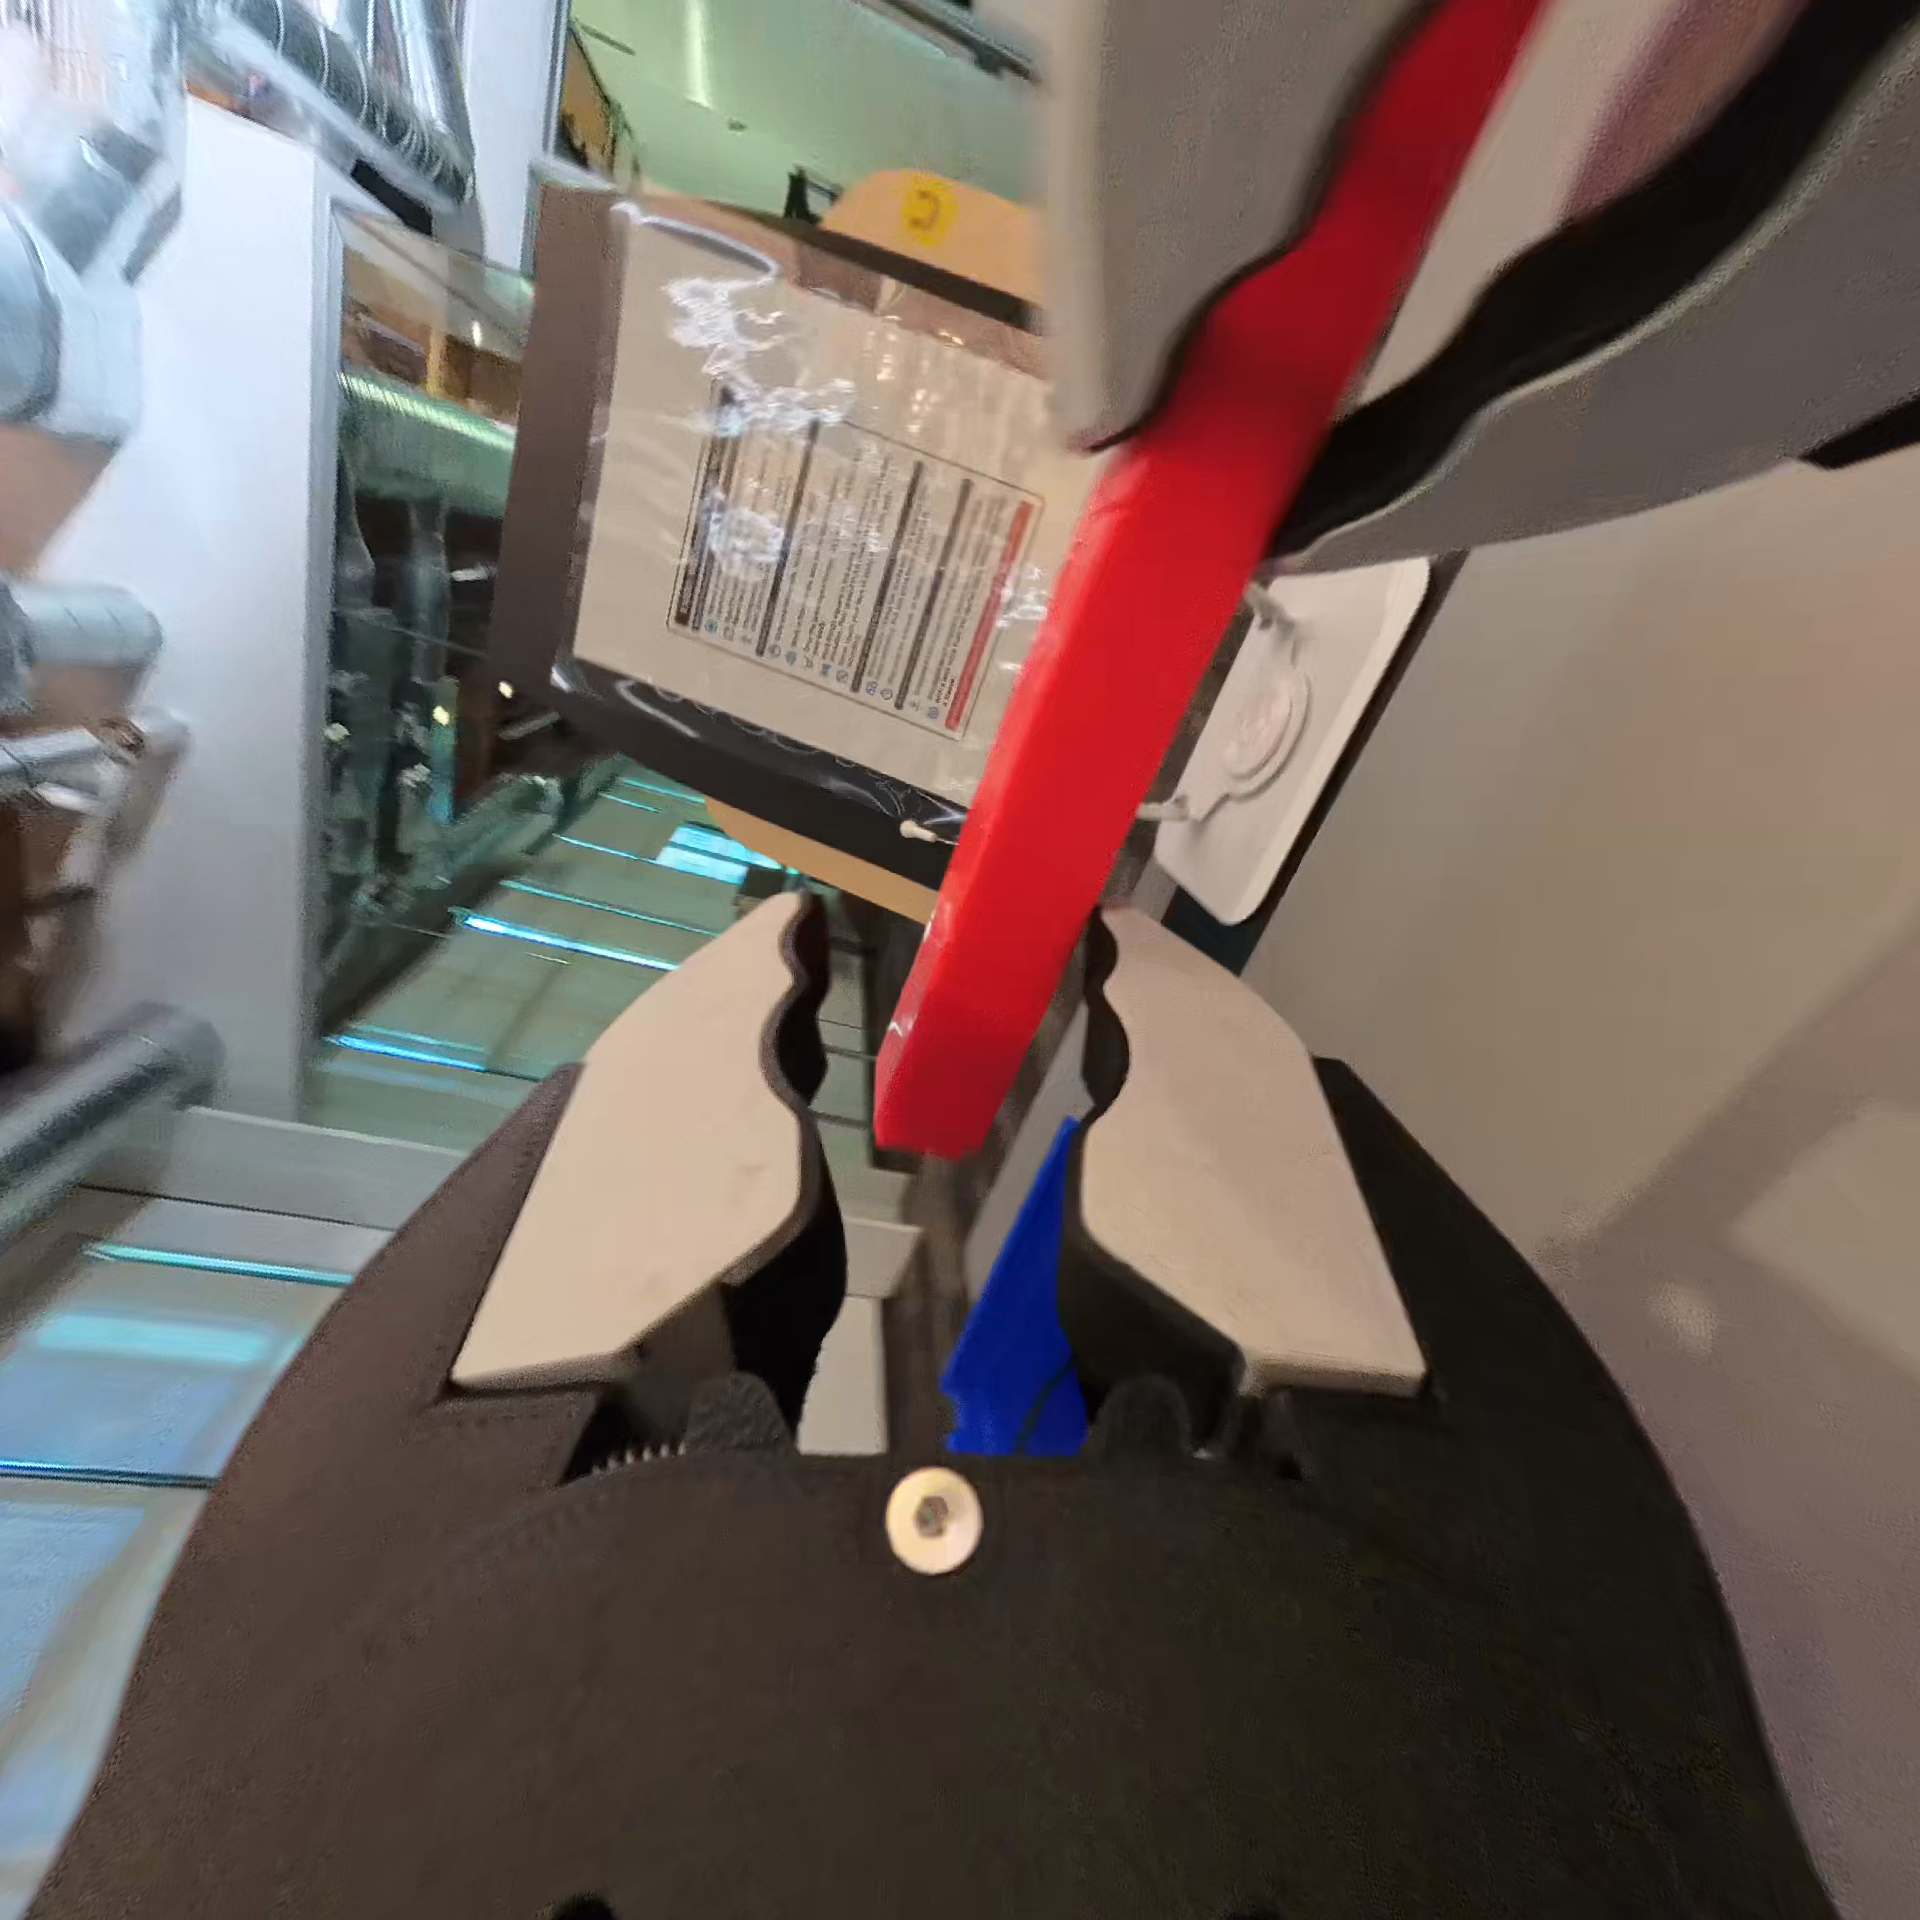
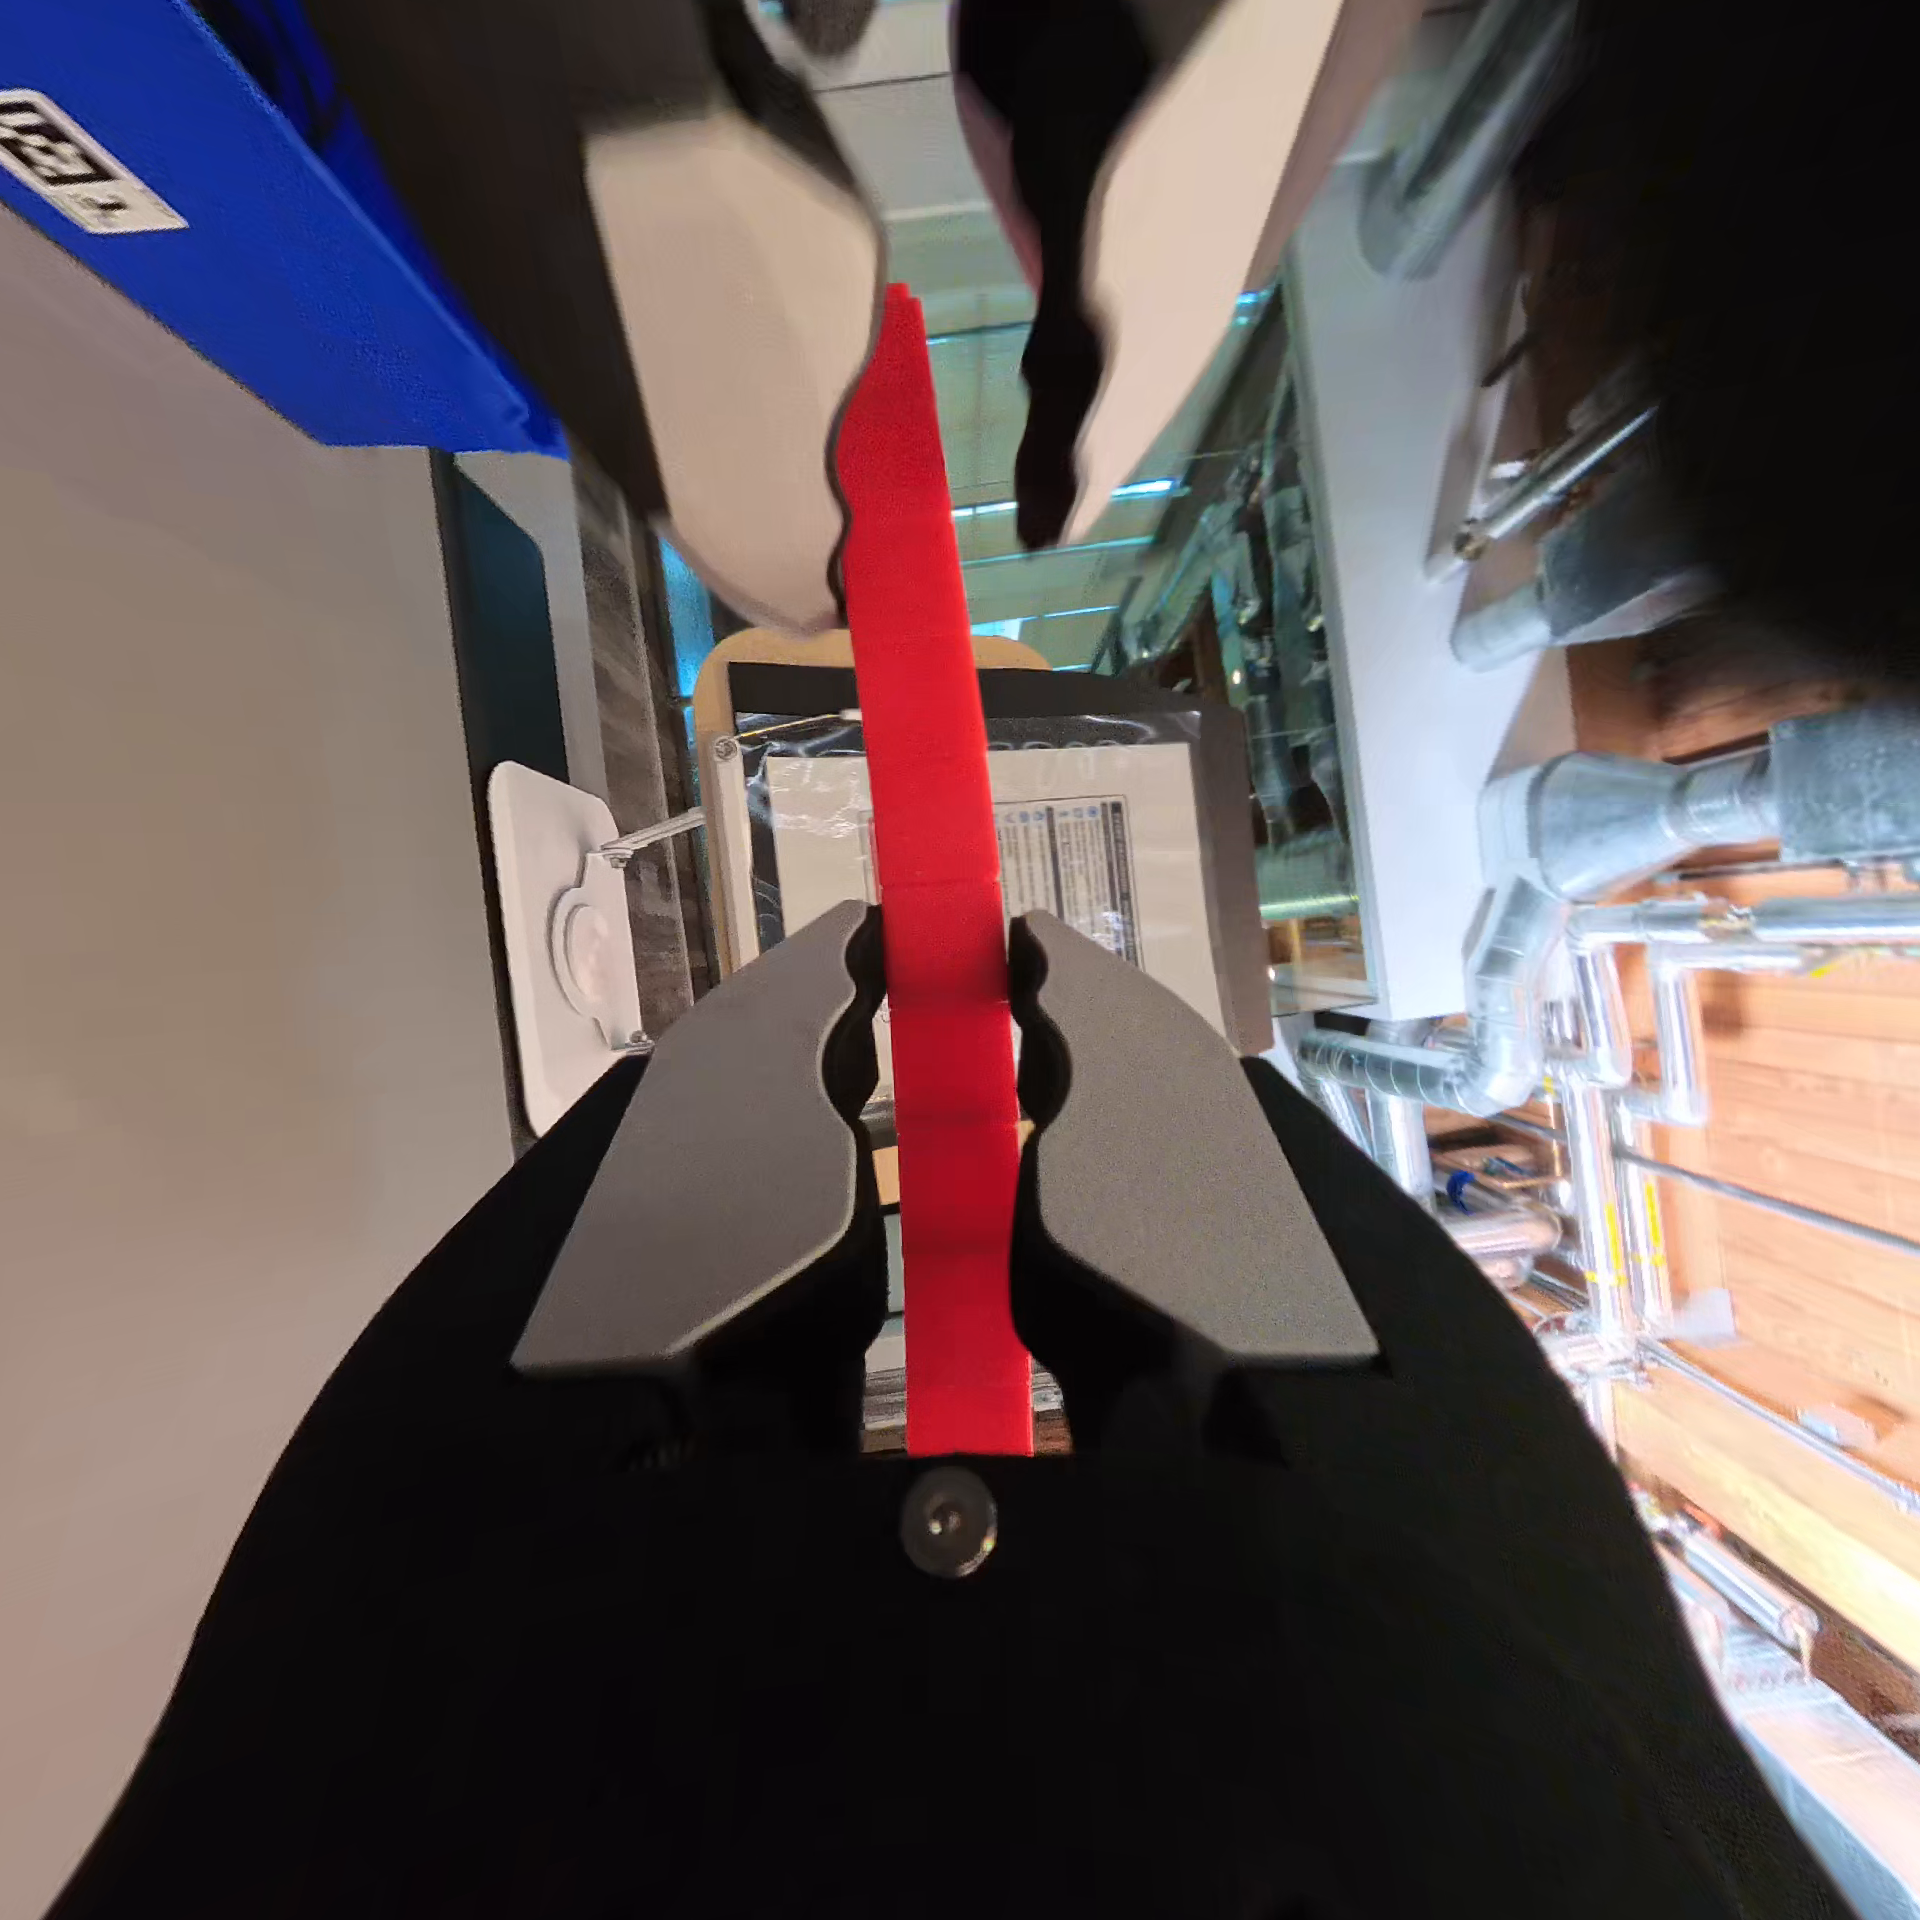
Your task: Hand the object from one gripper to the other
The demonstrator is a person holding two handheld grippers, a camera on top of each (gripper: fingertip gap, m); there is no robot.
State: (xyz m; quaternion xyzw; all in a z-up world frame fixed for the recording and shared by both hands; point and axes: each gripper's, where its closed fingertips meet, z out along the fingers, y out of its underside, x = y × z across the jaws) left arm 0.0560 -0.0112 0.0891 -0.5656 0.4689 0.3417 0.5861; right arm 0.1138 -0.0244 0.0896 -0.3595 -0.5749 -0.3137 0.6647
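Note:
A long flat red bar is the object. My right gripper is shut on its near part, with the bar running out past the fingertips. In the left wrist view the right gripper comes in from the top right, holding the red bar. My left gripper is open, and the bar's free end lies between its fingers, close to the right one. In the right wrist view the left gripper stands open around the bar's far end. One finger lies against the bar and the other stands apart.
Both views are tilted and blurred. A framed sheet in a plastic sleeve hangs behind the bar. Beside it is a white wall plate on a grey wall. A blue box is at the top left. Metal pipes run along the right. Spacing between my two grippers at the tips: around 7 cm.

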